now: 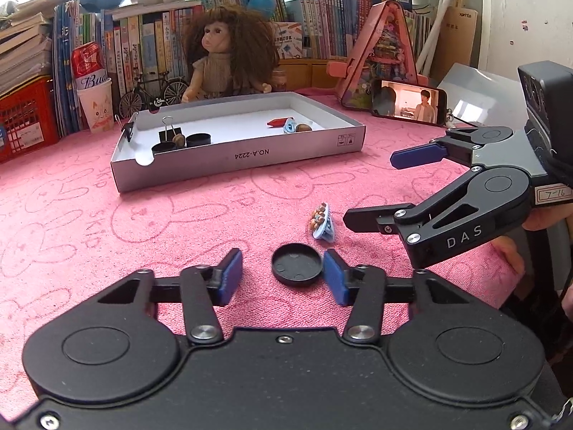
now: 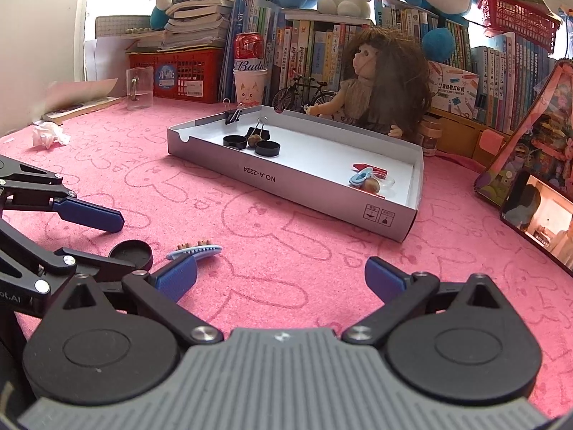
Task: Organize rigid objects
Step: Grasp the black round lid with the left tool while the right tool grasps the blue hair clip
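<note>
here a round black plastic cap point(image 1: 295, 263) is flanked by the left gripper point(image 1: 283, 273), spread wide, unclamped; the right gripper point(image 2: 281, 279) is held agape, empty, over open fuzzy pink cloth point(image 2: 286, 236).

From my right wrist view, the round black plastic cap point(image 2: 131, 252) on the pink cloth is partly covered by the left gripper's point(image 2: 89, 236) lower finger, so I see only its far rim. The black smartphone point(image 2: 537, 216) runs off the right edge. In the shallow grey cardboard tray point(image 2: 286, 179), the small brown lumps point(image 2: 372, 185) beside the blue ring are too small for me to identify. In my left wrist view, the right gripper's point(image 1: 372, 188) body is cut off at the frame edge.
</note>
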### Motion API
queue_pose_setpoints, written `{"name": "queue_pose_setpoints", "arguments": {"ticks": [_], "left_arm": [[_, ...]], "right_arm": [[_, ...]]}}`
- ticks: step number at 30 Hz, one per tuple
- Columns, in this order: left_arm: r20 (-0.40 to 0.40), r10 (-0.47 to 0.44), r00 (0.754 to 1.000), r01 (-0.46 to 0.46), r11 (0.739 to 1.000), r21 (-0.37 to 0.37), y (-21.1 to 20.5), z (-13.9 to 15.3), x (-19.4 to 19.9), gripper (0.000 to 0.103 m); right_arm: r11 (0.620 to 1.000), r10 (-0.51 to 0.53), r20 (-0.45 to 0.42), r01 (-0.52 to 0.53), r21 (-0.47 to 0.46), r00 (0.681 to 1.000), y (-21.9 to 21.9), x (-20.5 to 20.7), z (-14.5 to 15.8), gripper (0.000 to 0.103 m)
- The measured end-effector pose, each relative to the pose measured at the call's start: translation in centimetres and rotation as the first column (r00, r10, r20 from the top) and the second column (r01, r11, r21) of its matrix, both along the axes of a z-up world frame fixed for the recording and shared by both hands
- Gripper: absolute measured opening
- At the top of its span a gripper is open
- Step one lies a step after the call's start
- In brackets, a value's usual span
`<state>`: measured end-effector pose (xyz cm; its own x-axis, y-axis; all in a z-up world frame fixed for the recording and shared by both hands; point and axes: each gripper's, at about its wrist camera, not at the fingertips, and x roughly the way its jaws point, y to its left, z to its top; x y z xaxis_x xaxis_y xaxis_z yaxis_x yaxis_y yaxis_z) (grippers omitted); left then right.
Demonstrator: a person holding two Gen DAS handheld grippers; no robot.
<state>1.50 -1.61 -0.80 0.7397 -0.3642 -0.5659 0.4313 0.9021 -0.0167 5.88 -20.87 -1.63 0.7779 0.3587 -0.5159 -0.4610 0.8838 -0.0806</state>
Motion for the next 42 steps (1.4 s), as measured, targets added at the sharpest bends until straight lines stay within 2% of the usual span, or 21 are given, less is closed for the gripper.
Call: {"name": "queue_pose_setpoints", "arguments": {"ticks": [4, 18, 25, 33, 35, 39, 41, 42], "left_arm": [[0.020, 0.012, 1.000, -0.012, 1.000, 0.010, -0.2, 0.0, -0.2, 0.030], [0.021, 0.085, 0.996, -0.085, 0.996, -0.014, 0.8, 0.2, 0.2, 0.030], [0.023, 0.098, 0.995, -0.098, 0.995, -0.017, 1.2, 0.4, 0.3, 0.030], [0.047, 0.120, 0.992, -0.120, 0.993, -0.009, 1.5, 0.6, 0.5, 0.030], [0.046, 0.125, 0.991, -0.124, 0.992, -0.012, 1.6, 0.7, 0.7, 0.030], [0.043, 0.130, 0.991, -0.130, 0.991, -0.012, 1.8, 0.6, 0.7, 0.030], [0.041, 0.133, 0.990, -0.133, 0.991, -0.011, 1.8, 0.6, 0.8, 0.030], [0.040, 0.136, 0.990, -0.136, 0.991, -0.011, 1.8, 0.5, 0.8, 0.030]], "right_arm": [[1.000, 0.013, -0.015, -0.014, -0.013, 1.000, 0.2, 0.1, -0.1, 0.103], [0.996, 0.074, -0.020, -0.075, -0.042, 0.997, 1.3, -0.1, -0.1, 0.102], [0.992, 0.128, -0.058, -0.128, -0.011, 0.990, 2.3, 0.3, 0.1, 0.090], [0.977, 0.209, -0.064, -0.211, -0.022, 0.976, 3.2, 0.6, 0.9, 0.079], [0.971, 0.234, -0.073, -0.237, -0.029, 0.969, 3.5, 0.7, 0.9, 0.071], [0.966, 0.252, -0.080, -0.255, -0.030, 0.964, 3.8, 0.8, 0.9, 0.065], [0.966, 0.254, -0.084, -0.257, -0.027, 0.964, 3.9, 0.8, 0.9, 0.049], [0.968, 0.244, -0.081, -0.247, -0.034, 0.966, 4.0, 0.7, 0.8, 0.046]]}}
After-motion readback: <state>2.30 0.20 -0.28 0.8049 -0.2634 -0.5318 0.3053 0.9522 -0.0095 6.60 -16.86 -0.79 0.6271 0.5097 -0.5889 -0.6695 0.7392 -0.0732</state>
